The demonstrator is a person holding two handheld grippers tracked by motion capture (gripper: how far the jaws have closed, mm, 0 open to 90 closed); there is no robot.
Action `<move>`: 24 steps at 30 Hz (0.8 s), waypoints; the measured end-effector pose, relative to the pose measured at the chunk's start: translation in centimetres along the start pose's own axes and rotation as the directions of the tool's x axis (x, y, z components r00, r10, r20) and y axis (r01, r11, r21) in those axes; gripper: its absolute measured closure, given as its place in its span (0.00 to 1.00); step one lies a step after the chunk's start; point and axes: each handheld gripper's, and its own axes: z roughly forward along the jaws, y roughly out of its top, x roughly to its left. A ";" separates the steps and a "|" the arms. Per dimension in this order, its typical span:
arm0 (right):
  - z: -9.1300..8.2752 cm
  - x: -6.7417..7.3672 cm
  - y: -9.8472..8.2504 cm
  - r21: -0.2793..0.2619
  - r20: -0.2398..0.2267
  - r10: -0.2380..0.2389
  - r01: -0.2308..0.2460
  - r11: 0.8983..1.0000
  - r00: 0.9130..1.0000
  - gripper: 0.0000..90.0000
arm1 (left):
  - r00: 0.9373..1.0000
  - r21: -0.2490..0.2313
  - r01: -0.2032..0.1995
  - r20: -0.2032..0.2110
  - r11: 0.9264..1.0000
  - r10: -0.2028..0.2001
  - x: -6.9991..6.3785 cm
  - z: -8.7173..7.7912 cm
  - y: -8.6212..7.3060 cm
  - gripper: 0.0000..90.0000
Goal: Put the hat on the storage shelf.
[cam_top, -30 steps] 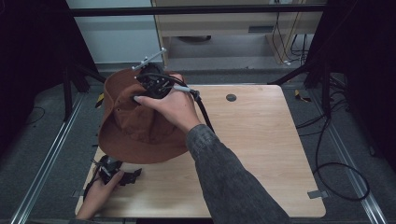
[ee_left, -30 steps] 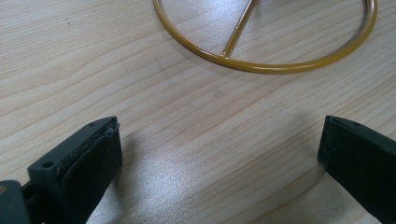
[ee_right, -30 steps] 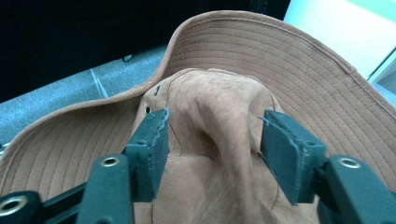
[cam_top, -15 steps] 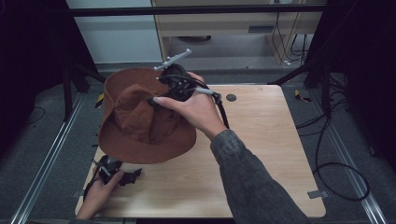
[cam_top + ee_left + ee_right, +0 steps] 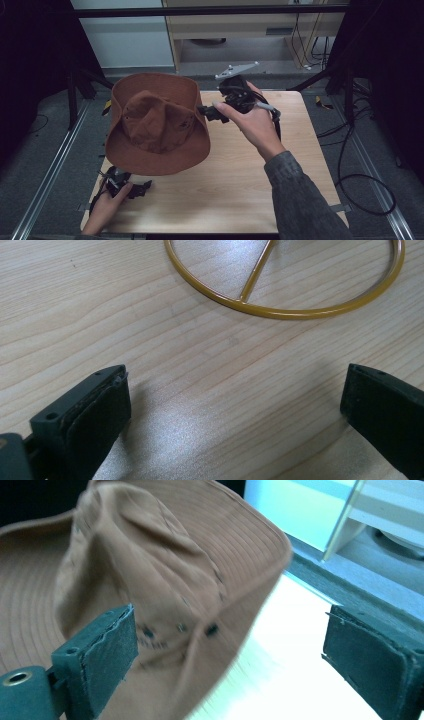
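Note:
A brown wide-brimmed hat (image 5: pixel 155 125) sits raised over the left half of the wooden table (image 5: pixel 240 170), crown up; what holds it up is hidden beneath it. My right gripper (image 5: pixel 207 112) hovers just to the right of the brim, open and holding nothing. In the right gripper view the hat's crown (image 5: pixel 150 580) lies ahead, past the spread jaws of the right gripper (image 5: pixel 230 665). My left gripper (image 5: pixel 135 189) rests low at the table's front left, below the brim. Its view shows the left gripper (image 5: pixel 235 425) open over bare wood, with a yellow wire ring (image 5: pixel 285 310) flat on the table ahead.
A spoke (image 5: pixel 257 270) runs inward from the yellow ring. Dark frame legs and metal floor rails (image 5: pixel 50 175) flank the table. Cables (image 5: pixel 360 175) lie on the floor at the right. A cabinet (image 5: pixel 240 30) stands behind the table.
My right gripper has come off the top of the hat and moved right, past the brim. The hat's crown is now uncovered. The left gripper has stayed put.

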 end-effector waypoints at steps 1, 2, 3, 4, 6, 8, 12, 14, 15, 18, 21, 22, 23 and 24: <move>-0.3 -0.2 -0.3 0.001 0.007 0.004 -0.004 1.000 1.000 0.08 | 1.000 0.001 -0.001 0.000 1.000 0.001 0.0 0.0 0.0 0.00; -0.6 -0.4 -0.8 0.004 0.012 0.002 -0.002 1.000 1.000 0.08 | 1.000 0.001 -0.001 0.000 1.000 0.001 0.0 0.0 0.0 0.00; -0.9 -0.7 -1.4 0.008 0.021 0.006 -0.006 1.000 1.000 0.08 | 1.000 0.000 0.000 0.000 1.000 0.000 0.0 0.0 0.0 0.00; -1.3 -1.0 -1.9 0.010 0.035 0.006 -0.007 1.000 0.999 0.09 | 1.000 0.001 0.003 0.001 1.000 -0.003 0.0 0.0 0.0 0.00; -2.0 -1.7 -3.1 0.006 0.054 0.012 -0.012 1.000 0.998 0.09 | 1.000 0.007 -0.003 0.002 1.000 0.003 0.0 0.0 0.0 0.00; -2.8 -2.4 -4.5 -0.002 0.081 0.028 -0.028 1.000 0.996 0.10 | 1.000 0.006 -0.003 0.002 1.000 0.003 0.0 0.0 0.0 0.00; -4.1 -3.6 -7.5 0.007 0.134 0.046 -0.048 0.999 0.990 0.12 | 1.000 0.006 -0.003 0.003 1.000 0.003 0.0 0.0 0.0 0.00; -4.6 -4.2 -9.1 0.010 0.149 0.056 -0.058 0.998 0.987 0.15 | 1.000 0.005 -0.003 0.004 1.000 0.003 0.0 0.0 0.0 0.00; -4.7 -4.4 -10.0 0.014 0.152 0.065 -0.068 0.998 0.986 0.15 | 1.000 0.006 -0.003 0.002 1.000 0.003 0.0 0.0 0.0 0.00; -4.7 -5.1 -12.8 0.035 0.169 0.078 -0.085 0.996 0.982 0.17 | 1.000 0.006 -0.003 0.002 1.000 0.003 0.0 0.0 0.0 0.00; -4.2 -5.9 -15.4 0.041 0.184 0.101 -0.110 0.993 0.978 0.18 | 1.000 0.006 -0.003 0.002 1.000 0.003 0.0 0.0 0.0 0.00; -4.0 -6.1 -16.3 0.045 0.190 0.105 -0.115 0.992 0.976 0.18 | 1.000 0.006 -0.003 0.002 1.000 0.003 0.0 0.0 0.0 0.00; -3.8 -6.2 -17.2 0.053 0.197 0.112 -0.125 0.991 0.974 0.18 | 1.000 0.006 -0.002 0.001 1.000 0.002 0.0 0.0 0.0 0.00; -3.5 -6.4 -18.3 0.063 0.202 0.120 -0.135 0.989 0.972 0.18 | 1.000 0.006 -0.002 0.001 1.000 0.002 0.0 0.0 0.0 0.00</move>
